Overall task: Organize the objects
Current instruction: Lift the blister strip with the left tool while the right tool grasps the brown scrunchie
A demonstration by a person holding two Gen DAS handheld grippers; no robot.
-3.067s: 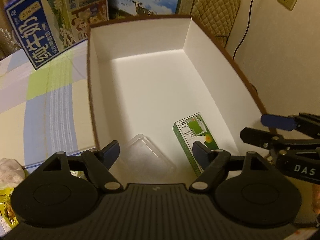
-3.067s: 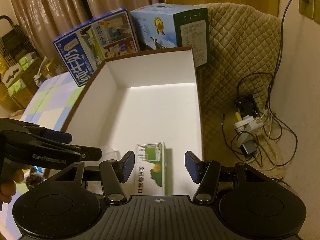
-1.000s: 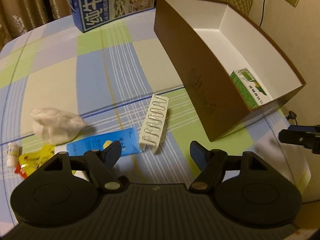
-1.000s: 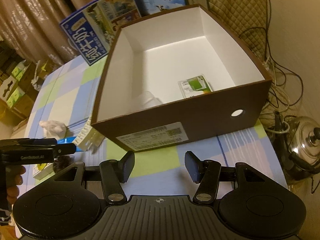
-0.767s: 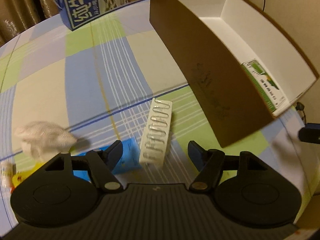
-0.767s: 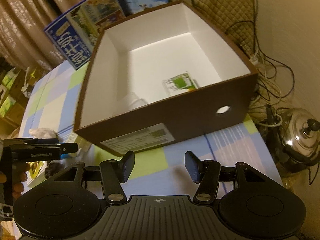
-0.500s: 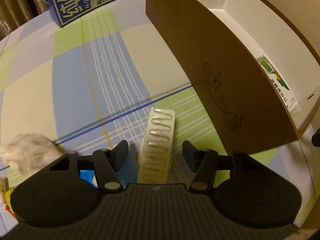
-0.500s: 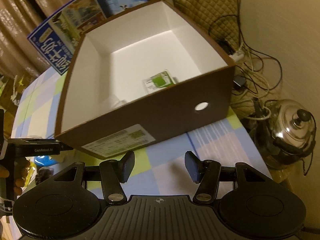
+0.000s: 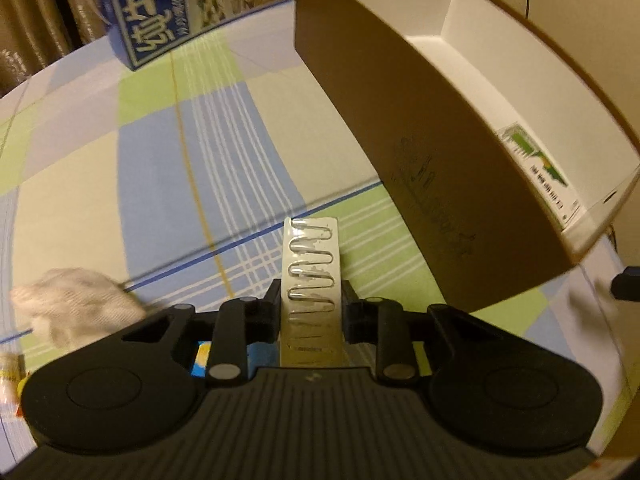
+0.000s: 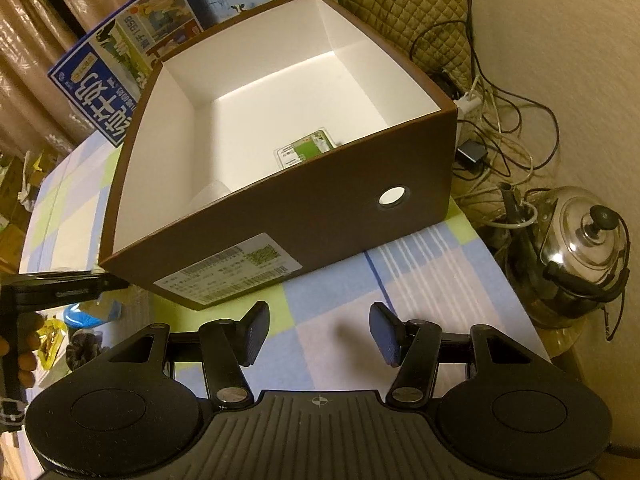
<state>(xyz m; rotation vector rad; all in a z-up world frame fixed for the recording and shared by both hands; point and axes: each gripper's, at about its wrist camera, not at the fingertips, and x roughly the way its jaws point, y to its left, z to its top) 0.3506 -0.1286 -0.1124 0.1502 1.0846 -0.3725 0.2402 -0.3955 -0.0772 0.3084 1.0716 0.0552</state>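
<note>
Left gripper point(image 9: 311, 314) dropped from box point(image 9: 420, 152), jaws now closed on blister strip point(image 9: 311, 276) on desk; right gripper point(image 10: 318, 334) jaws wide, empty; thin strip may slip or bend on lift

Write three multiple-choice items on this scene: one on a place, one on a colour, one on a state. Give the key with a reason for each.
1. Where is the green-and-white carton?
A. inside the brown box
B. on the tablecloth
C. on the kettle

2. What colour is the brown box inside?
A. black
B. white
C. blue

3. How is the left gripper?
A. wide open over bare cloth
B. out of view
C. closed on the white strip pack

Key:
1 A, it lies on the box floor near the front wall.
2 B, the inner walls and floor are white.
3 C, both fingers press the sides of the white strip pack; the right gripper is open and empty.
</note>
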